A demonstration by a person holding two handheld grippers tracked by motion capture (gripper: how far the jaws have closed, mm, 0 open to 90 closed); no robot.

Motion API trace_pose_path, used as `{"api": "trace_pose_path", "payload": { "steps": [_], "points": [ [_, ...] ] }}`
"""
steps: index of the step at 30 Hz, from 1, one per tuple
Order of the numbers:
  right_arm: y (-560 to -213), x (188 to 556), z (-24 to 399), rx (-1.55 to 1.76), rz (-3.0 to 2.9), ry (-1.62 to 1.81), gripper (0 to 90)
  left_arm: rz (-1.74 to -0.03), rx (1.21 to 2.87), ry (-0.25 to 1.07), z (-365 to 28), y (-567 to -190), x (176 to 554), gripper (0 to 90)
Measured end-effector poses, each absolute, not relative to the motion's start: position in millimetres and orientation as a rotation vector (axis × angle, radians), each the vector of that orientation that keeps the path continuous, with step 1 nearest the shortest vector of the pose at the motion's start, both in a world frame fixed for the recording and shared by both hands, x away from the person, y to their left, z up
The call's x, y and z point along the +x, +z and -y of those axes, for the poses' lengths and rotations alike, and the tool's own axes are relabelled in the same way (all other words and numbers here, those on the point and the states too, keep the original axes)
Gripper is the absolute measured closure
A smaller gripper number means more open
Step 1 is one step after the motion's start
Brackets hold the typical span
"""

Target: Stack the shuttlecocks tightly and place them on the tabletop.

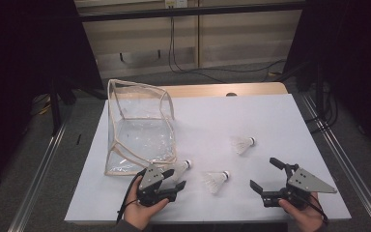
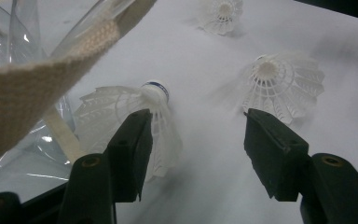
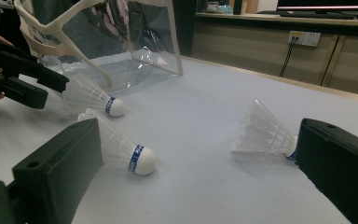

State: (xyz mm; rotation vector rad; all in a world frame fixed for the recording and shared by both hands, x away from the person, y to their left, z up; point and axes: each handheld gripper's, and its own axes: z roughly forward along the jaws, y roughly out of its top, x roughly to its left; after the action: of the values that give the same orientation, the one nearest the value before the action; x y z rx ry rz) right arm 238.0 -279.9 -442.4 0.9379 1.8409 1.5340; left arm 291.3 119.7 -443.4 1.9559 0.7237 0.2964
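Shuttlecock (image 1: 179, 167) number one lies on its side on the white counter (image 1: 222, 116), right beside the clear bag (image 1: 140, 128), cork pointing away from it. Left tool (image 1: 174, 181) sits over its feathers, jaws partly apart, one jaw at the skirt, not pinching it. Two more shuttlecocks (image 1: 216, 180) (image 1: 244, 144) lie toward the right. Right tool (image 1: 269, 175) hovers near them, jaws wide, holding nothing.
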Motion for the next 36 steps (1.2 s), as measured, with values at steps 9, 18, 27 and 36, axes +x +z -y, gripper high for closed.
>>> {"api": "trace_pose_path", "payload": {
  "steps": [9,18,27,36],
  "points": [
    [-442.3,237.8,279.1,0.936,-1.841,1.535,0.3,-0.701,1.951,0.318,-116.7,-440.4,287.1,44.1],
    [-442.4,238.0,278.5,0.932,-1.843,1.536,0.3,-0.721,1.941,0.321,-110.8,-440.2,291.6,46.2],
    [-441.9,237.5,279.4,0.925,-1.842,1.534,0.5,-0.784,1.958,0.332,-104.3,-443.3,295.9,51.3],
    [-441.7,237.4,278.7,0.923,-1.844,1.535,0.5,-0.823,1.956,0.35,-97.9,-446.2,300.6,62.6]
  ]
}}
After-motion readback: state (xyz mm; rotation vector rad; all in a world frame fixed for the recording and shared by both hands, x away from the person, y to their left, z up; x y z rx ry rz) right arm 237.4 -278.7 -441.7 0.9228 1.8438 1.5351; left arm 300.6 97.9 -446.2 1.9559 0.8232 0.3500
